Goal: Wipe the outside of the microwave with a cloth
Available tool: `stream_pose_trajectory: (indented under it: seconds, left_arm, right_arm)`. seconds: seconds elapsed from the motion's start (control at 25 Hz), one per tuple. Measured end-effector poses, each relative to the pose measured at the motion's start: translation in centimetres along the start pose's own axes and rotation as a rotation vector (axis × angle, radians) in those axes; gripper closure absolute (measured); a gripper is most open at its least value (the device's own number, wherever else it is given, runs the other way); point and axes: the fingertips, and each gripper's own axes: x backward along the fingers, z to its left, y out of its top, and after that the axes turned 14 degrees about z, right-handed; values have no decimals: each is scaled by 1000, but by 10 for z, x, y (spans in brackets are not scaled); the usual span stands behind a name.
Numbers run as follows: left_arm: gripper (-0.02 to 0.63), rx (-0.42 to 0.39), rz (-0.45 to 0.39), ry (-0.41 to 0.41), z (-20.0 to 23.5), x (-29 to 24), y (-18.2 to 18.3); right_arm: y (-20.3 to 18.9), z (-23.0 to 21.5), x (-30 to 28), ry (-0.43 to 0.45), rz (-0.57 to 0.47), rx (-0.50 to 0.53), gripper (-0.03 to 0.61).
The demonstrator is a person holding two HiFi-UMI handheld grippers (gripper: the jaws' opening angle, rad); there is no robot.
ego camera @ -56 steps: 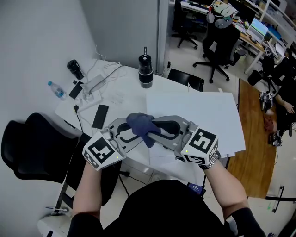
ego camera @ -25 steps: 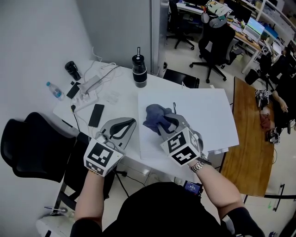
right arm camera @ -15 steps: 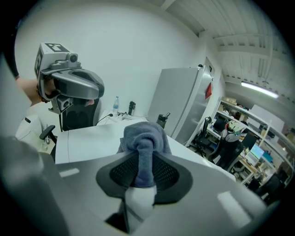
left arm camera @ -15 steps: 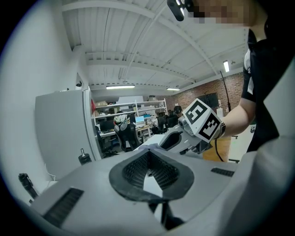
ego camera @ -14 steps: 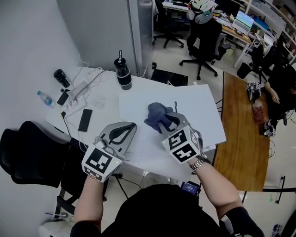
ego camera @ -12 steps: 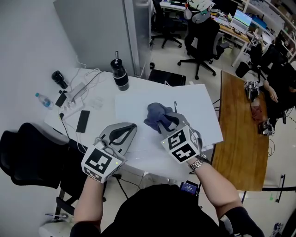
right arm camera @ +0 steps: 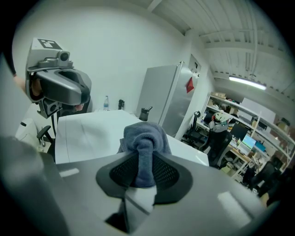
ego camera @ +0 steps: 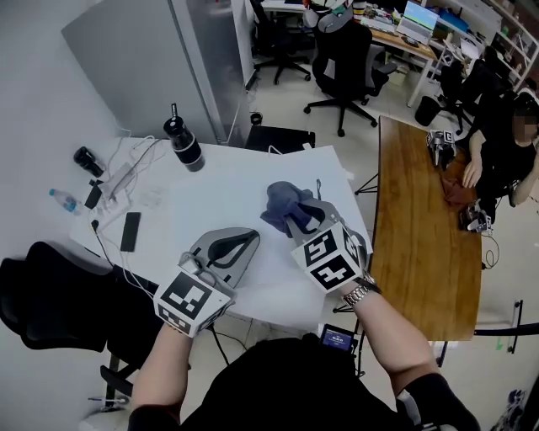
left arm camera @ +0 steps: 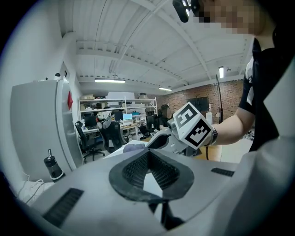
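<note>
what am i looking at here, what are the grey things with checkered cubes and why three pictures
No robot: a person holds a two-jaw gripper in each hand; the patterned cubes are part of them. One camera sits on the person's head, looking down; the other two ride on the grippers, looking along their jaws. The right gripper is clamped on a blue-grey cloth; the left gripper is shut and empty. Below is a white table with a black flask and a phone.

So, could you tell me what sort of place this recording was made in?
Most likely an open-plan office or lab workspace: there are black swivel chairs, computer monitors in the background, and a white table carrying a power strip.
</note>
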Motion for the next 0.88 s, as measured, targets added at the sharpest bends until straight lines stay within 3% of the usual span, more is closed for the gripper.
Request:
stream_pose_trajectory:
  seconds: [0.32,0.6,0.88]
  left_arm:
    - [608,-40,3,-30,-37,-43,30]
    - [607,24,2,-7,-49,-73,51]
    - [607,37,19,2,-63,-104,66]
  right_arm:
    - [-40,-47,19,-24,-1,-45,486]
    - [-70,-84,33,-34,-40,-105,486]
    - [-93,-118,39,-21,-100,-184,486]
